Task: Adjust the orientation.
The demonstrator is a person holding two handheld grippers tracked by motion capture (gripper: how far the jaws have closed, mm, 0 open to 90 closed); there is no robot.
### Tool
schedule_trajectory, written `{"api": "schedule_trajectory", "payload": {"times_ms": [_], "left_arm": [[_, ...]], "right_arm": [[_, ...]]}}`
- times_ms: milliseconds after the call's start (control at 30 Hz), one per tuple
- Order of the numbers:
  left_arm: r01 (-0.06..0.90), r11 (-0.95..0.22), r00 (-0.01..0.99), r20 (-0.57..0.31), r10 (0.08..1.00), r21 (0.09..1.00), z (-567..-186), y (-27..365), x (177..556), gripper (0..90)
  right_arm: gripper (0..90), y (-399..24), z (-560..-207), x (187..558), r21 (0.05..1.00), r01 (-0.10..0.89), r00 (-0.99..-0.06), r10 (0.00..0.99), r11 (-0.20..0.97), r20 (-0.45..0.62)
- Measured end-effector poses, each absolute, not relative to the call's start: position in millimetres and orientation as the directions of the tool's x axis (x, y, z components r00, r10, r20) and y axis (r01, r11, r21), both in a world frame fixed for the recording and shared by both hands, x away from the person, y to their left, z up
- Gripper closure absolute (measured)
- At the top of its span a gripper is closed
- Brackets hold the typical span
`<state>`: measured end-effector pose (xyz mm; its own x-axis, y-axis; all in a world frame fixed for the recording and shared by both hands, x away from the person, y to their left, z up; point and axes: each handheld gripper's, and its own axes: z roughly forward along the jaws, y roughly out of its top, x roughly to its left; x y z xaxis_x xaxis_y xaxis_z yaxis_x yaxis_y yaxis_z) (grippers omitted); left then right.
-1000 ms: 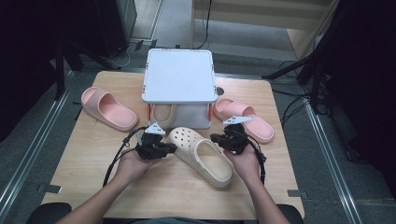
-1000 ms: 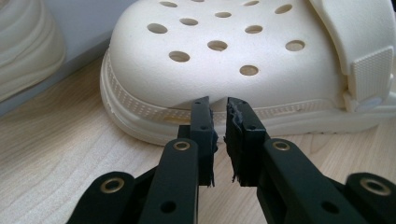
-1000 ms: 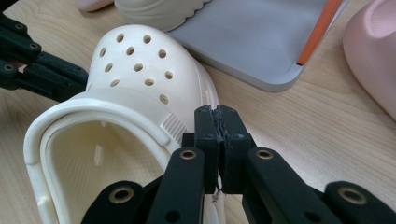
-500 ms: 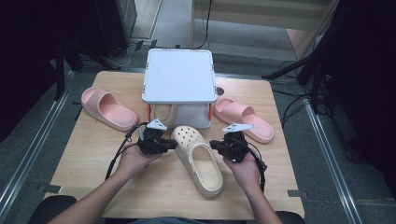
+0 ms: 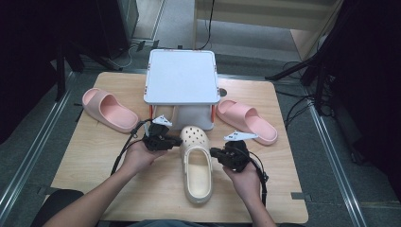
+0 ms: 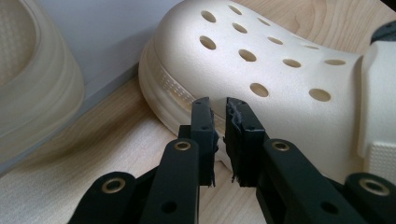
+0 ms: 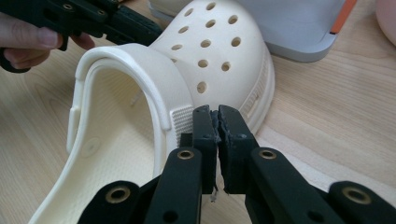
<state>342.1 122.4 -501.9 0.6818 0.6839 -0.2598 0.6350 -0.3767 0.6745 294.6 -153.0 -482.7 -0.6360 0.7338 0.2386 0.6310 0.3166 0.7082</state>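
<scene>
Cream clog parked mid-counter, a claw at each side

Light wood counter (image 5: 94, 156), grey floor and dark gear around it. The cream clog (image 5: 196, 163) lies near-centre, toe at the white stand (image 5: 181, 78). Left claw (image 5: 176, 142) and right claw (image 5: 213, 152) sit against its sides, both nearly closed, gripping nothing; the right's jaws just eased apart slightly. Pink slides (image 5: 108, 109) lie left and right.

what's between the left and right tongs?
The cream clog lies between the left tongs and right tongs, seen in the high view.
</scene>
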Motion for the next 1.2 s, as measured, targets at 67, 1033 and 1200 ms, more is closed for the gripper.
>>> {"api": "schedule_trajectory", "payload": {"times_ms": [67,1033,1200], "left_arm": [[0.633,-0.384,0.684,-0.255,0.683,0.672,-501,122,343,81.3],[0.574,-0.383,0.736,-0.251,0.628,0.723,-420,150,342,72.9],[0.577,-0.374,0.722,-0.239,0.649,0.726,-411,158,348,78.3]], "right_arm": [[86.7,-152,-483,292,0.711,0.632,-0.630,0.738,0.307,0.241],[58.4,-155,-461,245,0.760,0.586,-0.634,0.744,0.283,0.212],[56.2,-152,-466,246,0.746,0.601,-0.629,0.745,0.286,0.221]]}}
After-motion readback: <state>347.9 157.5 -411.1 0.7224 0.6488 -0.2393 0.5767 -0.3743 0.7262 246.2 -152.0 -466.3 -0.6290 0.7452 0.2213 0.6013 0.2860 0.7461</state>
